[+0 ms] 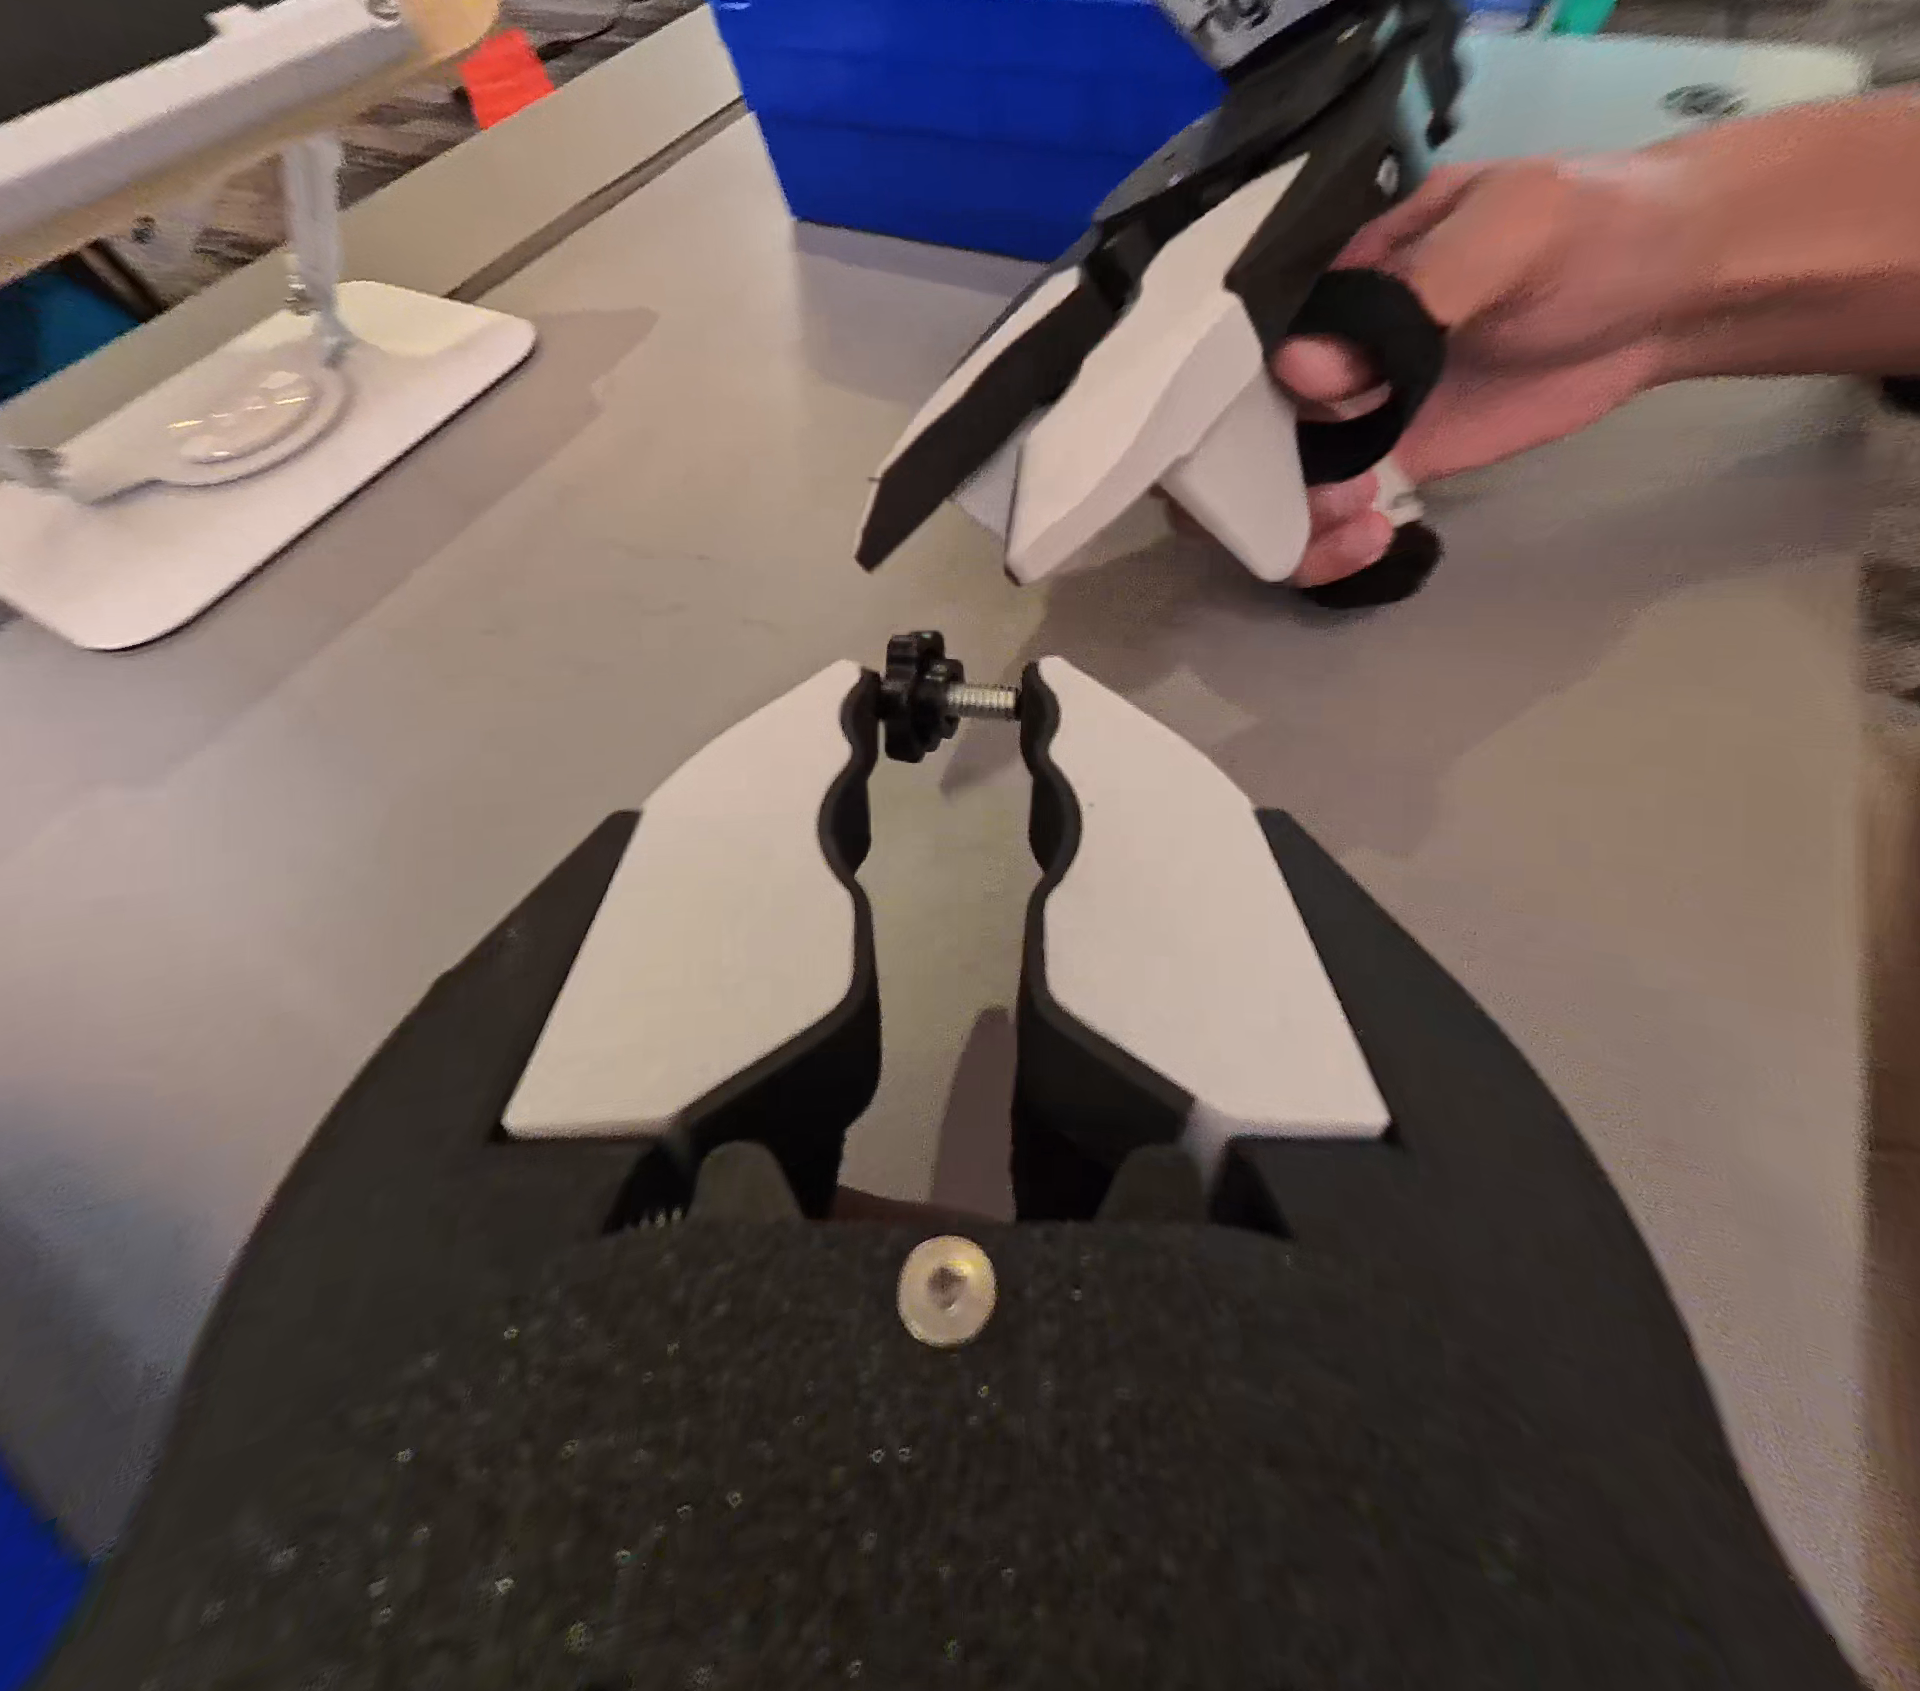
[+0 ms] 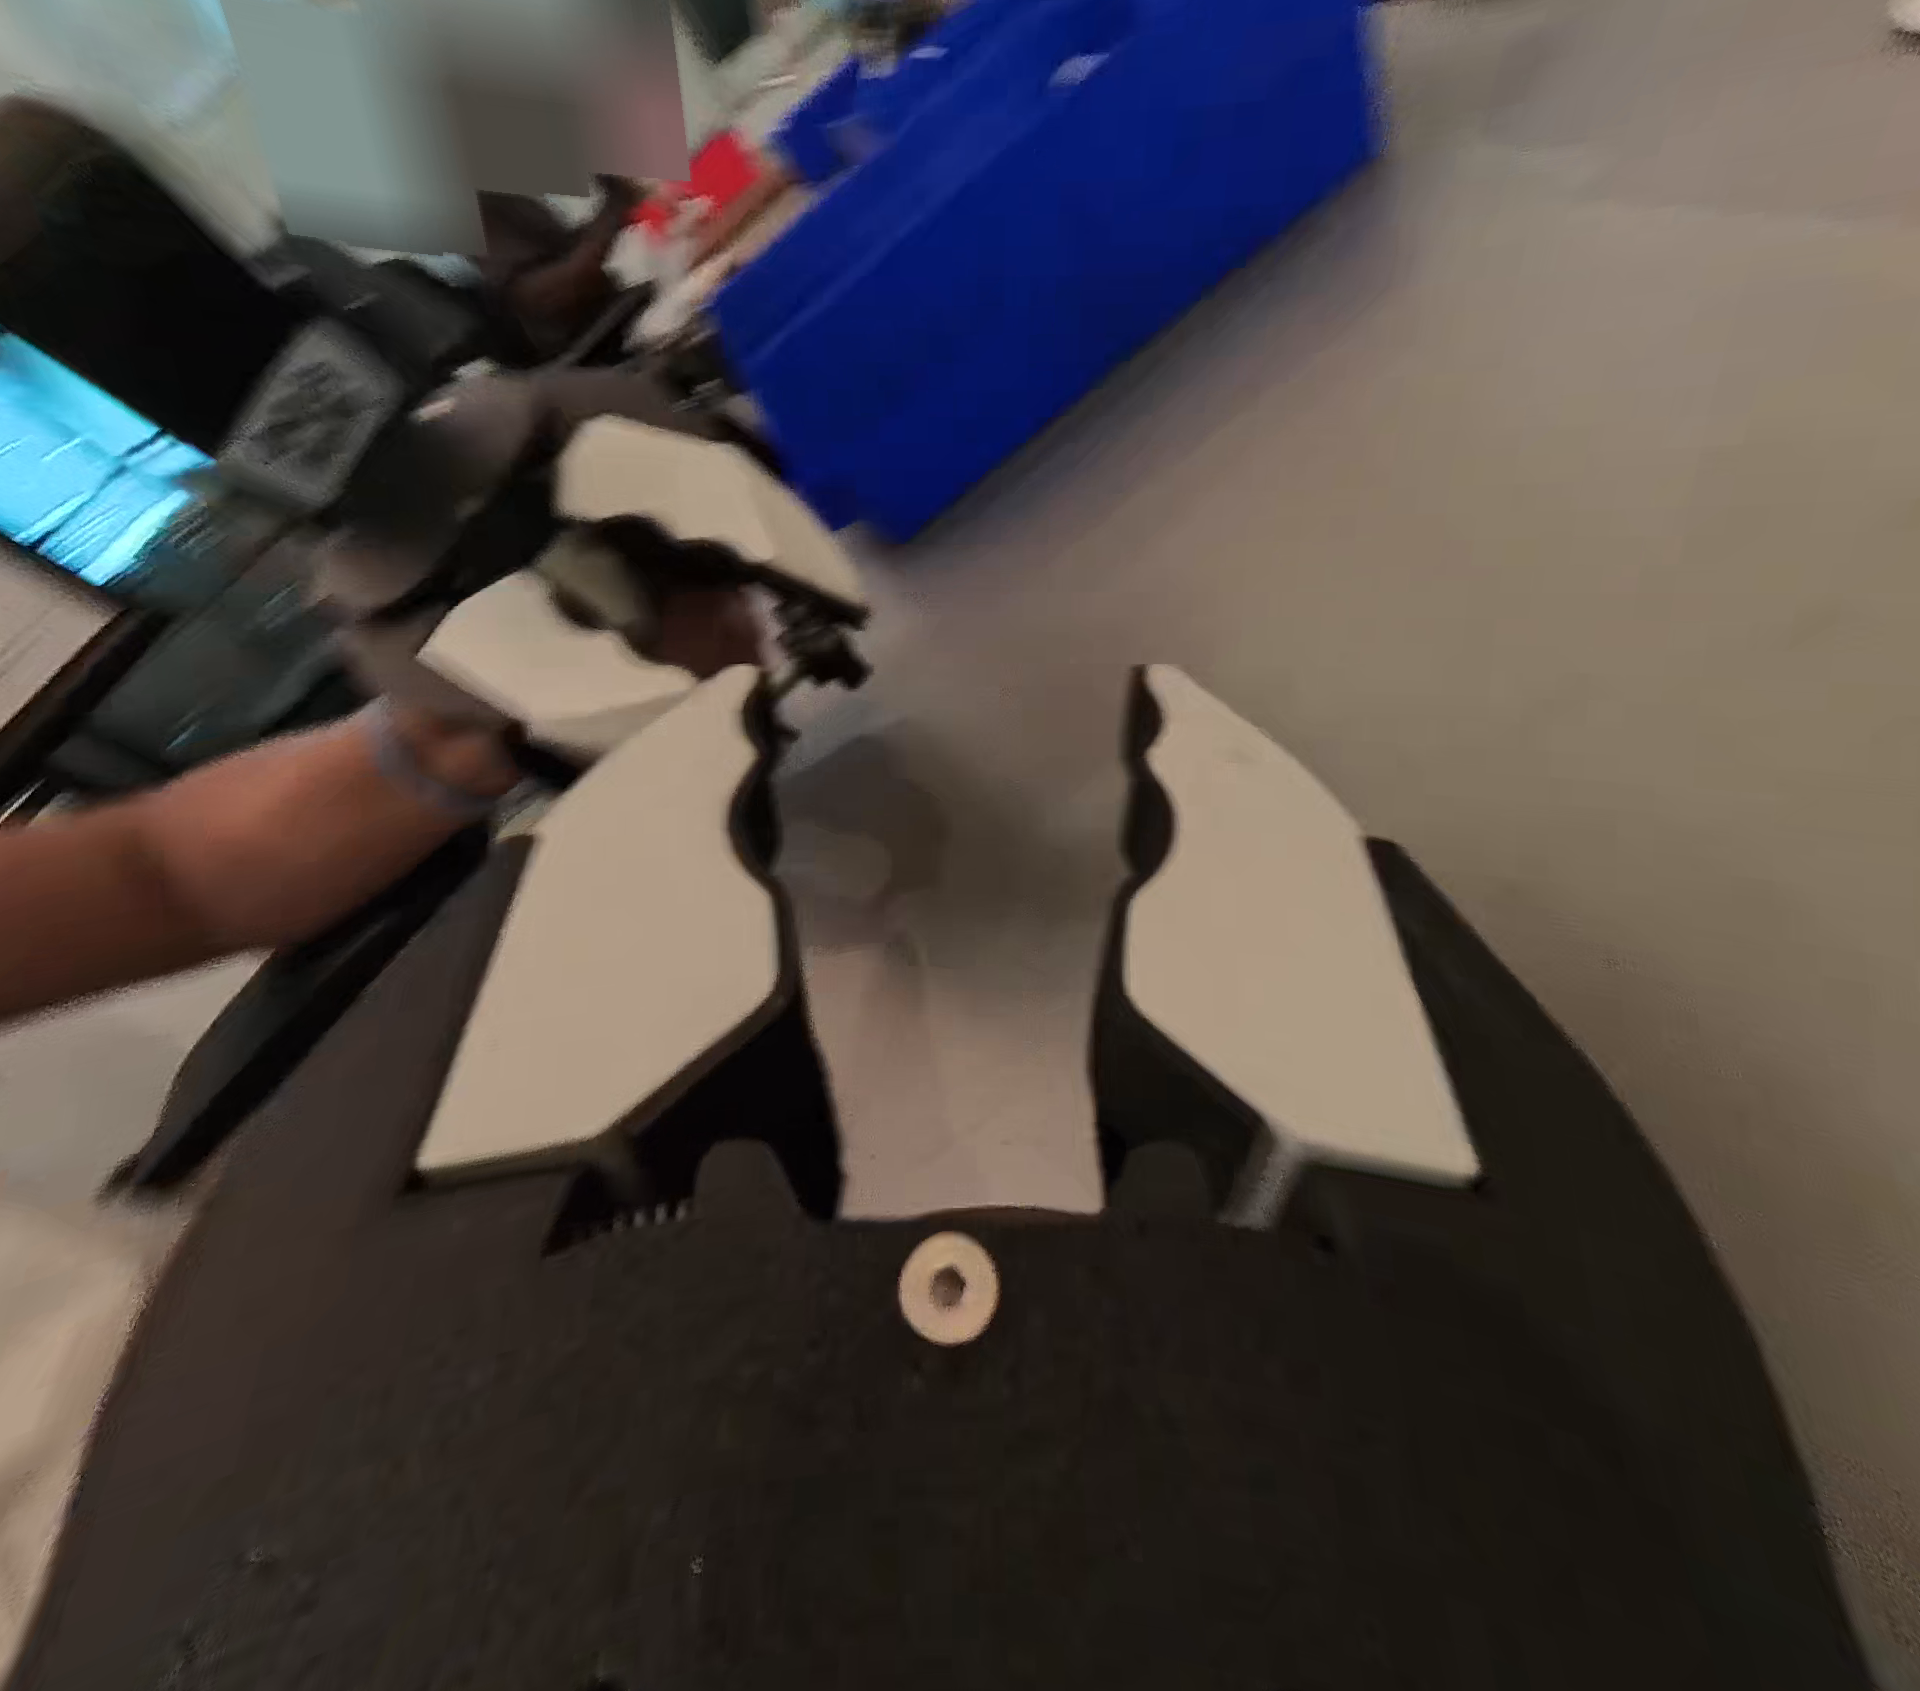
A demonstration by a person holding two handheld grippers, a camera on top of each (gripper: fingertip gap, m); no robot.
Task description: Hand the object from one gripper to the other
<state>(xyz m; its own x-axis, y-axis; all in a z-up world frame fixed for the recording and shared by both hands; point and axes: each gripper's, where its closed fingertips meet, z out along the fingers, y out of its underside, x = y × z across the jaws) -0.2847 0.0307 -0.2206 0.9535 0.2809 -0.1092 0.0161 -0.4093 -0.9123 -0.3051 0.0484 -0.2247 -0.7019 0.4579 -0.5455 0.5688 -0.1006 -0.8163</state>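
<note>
Above a grey worktop (image 1: 644, 561), the left gripper (image 1: 945, 696) pinches a small black-knobbed screw (image 1: 930, 696) crosswise at its fingertips. The right gripper (image 2: 945, 706) hovers near, spread and empty. Light, rigid, probably slippery thread; the knob looks the surest hold.

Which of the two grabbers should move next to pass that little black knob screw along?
Right. The right gripper is open and empty, beside the knob screw that the left gripper pinches at its tips.
</note>
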